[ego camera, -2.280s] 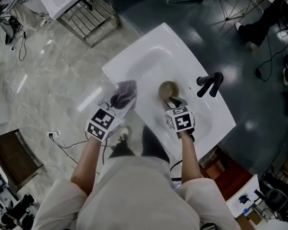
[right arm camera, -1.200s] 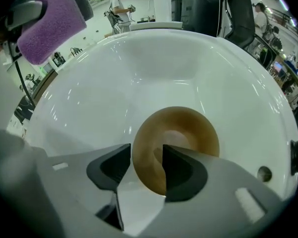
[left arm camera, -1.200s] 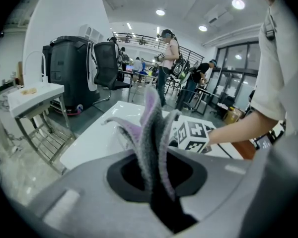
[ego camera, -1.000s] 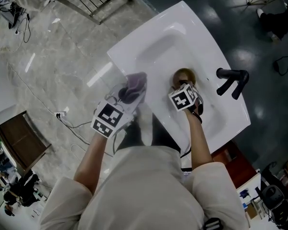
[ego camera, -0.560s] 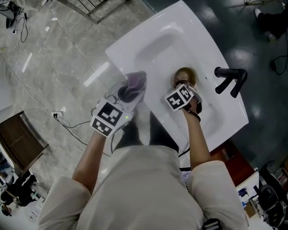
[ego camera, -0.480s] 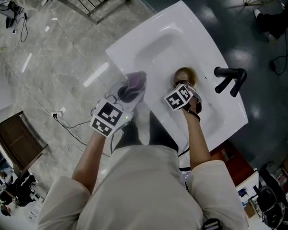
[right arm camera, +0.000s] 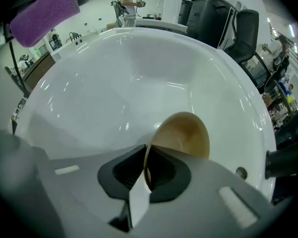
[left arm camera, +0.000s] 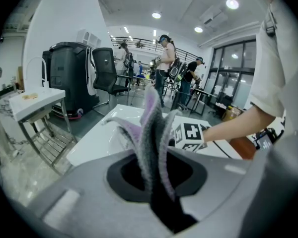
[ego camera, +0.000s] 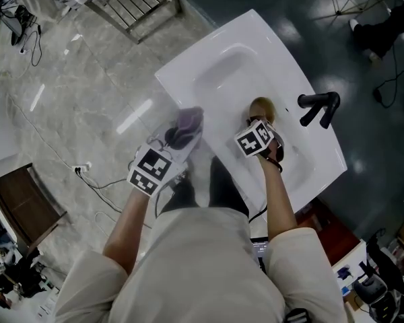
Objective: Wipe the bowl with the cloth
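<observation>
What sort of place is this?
Probably a lab or open-plan workspace, not a kitchen: the white sink stands alone on a stone floor with loose cables, and an office chair stands behind.

Left gripper (ego camera: 178, 138): angled forward and moderately down; jaws clamped on the purple-grey cloth (left arm camera: 151, 128), which stands up from between them.
Right gripper (ego camera: 260, 121): pointed steeply down; jaws have just been closing and now pinch the rim of the tan bowl (right arm camera: 184, 135).
Left forearm (ego camera: 131, 224): bare, extended forward.
Right forearm (ego camera: 275, 197): bare, extended forward, wrist behind the marker cube (ego camera: 254, 142).
</observation>
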{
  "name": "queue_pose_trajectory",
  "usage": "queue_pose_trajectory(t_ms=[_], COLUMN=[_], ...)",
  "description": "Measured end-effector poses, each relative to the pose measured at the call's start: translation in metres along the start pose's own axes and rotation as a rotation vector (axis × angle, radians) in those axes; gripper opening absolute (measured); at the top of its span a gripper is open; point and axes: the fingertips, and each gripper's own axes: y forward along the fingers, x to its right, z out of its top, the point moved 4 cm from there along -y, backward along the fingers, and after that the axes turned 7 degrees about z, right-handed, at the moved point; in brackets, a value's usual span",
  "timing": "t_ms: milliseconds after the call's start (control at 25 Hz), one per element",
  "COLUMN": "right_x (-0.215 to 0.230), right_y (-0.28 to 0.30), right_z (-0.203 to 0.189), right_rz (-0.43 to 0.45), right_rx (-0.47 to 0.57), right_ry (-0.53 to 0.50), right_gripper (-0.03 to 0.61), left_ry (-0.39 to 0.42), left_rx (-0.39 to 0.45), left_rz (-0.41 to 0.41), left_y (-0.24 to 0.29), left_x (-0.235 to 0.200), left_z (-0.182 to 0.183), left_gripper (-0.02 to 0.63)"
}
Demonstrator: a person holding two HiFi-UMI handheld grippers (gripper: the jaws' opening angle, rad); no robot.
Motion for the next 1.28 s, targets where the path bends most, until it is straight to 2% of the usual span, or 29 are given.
queue_pose_trajectory(t_ms=[200,480,680,880,1280], right_x=[-0.018,-0.041,-0.057,-0.071,-0.100], right_y=[-0.025,-0.074,-0.125,-0.176,-0.259], right_z=[0.001,0.004,0.004,0.011,0.007], right_rz=[-0.026,-0.075,-0.092,-0.066,-0.087], right_rx=[0.046,0.149,0.289,0.449,0.664], right_ry=[0.011,0.064,0.123,0.197,0.290], right_gripper=[0.015,0.015,0.015,0.015,0.015], left_ry=[-0.012,0.022,0.032,0.057,0.101], left_rx=[0.029,0.077,0.119,0.163,0.239], left_rz=[0.012,-0.001,-0.005,-0.024,-0.046], left_y=[-0.023,-0.051,-0.068,-0.085,-0.115], left_x=[0.006,0.021,0.038,0.050,0.069], left_z=[-0.001,-0.002,0.006,0.016,0.033], left_gripper=[0.064,0.066,0.065,0.066,0.066])
